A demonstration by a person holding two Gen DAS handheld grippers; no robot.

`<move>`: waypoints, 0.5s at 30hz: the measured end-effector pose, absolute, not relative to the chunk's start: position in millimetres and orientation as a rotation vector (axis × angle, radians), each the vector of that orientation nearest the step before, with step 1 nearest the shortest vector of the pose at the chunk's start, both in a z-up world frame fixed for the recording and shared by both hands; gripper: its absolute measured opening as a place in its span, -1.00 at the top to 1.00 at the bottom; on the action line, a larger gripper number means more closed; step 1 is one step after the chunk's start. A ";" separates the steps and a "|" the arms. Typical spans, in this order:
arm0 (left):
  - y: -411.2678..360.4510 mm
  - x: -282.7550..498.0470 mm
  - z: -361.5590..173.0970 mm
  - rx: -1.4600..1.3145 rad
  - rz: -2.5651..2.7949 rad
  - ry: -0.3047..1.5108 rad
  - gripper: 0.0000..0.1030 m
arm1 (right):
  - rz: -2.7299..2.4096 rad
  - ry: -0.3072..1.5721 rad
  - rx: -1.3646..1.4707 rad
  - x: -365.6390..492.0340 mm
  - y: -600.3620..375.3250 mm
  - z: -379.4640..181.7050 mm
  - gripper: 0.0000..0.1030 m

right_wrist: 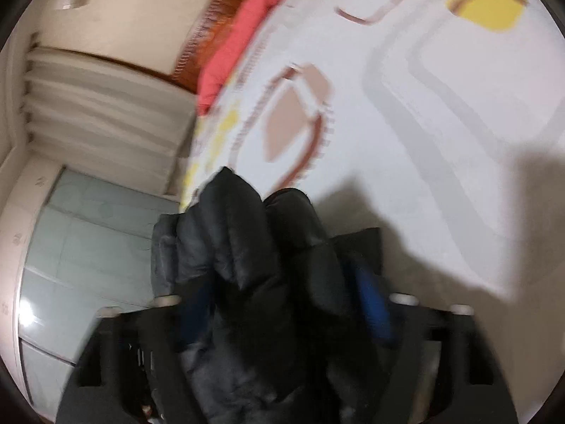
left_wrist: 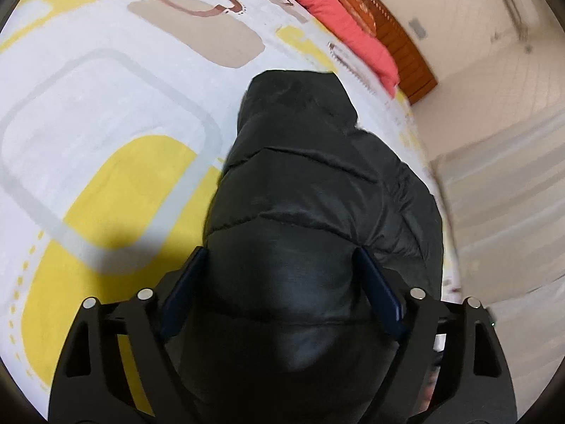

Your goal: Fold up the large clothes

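A black puffer jacket lies on the patterned bed sheet, its hood end pointing toward the headboard. My left gripper stands wide, and a thick shiny bulge of the jacket fills the gap and touches both blue pads. In the blurred right wrist view, a bunched fold of the jacket rises between my right gripper's fingers, near the bed's left edge. Its blue pads sit against the fold on both sides. The fingertips there are hidden by the fabric.
A red pillow lies against the wooden headboard at the far end of the bed. Pale curtains and a tiled floor run beside the bed edge. The sheet stretches wide on the other side of the jacket.
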State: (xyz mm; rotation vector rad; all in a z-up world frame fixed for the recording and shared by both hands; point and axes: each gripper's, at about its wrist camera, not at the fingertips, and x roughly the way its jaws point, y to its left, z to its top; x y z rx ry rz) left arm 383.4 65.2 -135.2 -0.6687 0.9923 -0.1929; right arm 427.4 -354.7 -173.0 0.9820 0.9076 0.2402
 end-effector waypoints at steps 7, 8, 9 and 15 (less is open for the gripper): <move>54.4 397.5 -153.2 -0.614 -0.142 1.018 -0.65 | 0.201 0.906 0.996 433.7 -353.1 -192.1 -0.01; 54.2 397.0 -153.6 -0.606 -0.143 1.015 -0.66 | 0.201 0.905 0.988 432.2 -353.0 -191.8 -0.01; 54.1 395.1 -153.2 -0.600 -0.145 1.013 -0.66 | 0.203 0.902 0.986 430.1 -352.9 -191.2 -0.01; 58.6 392.9 -151.1 -0.618 -0.153 1.027 -0.77 | 0.229 0.901 0.990 424.9 -355.5 -184.9 -0.16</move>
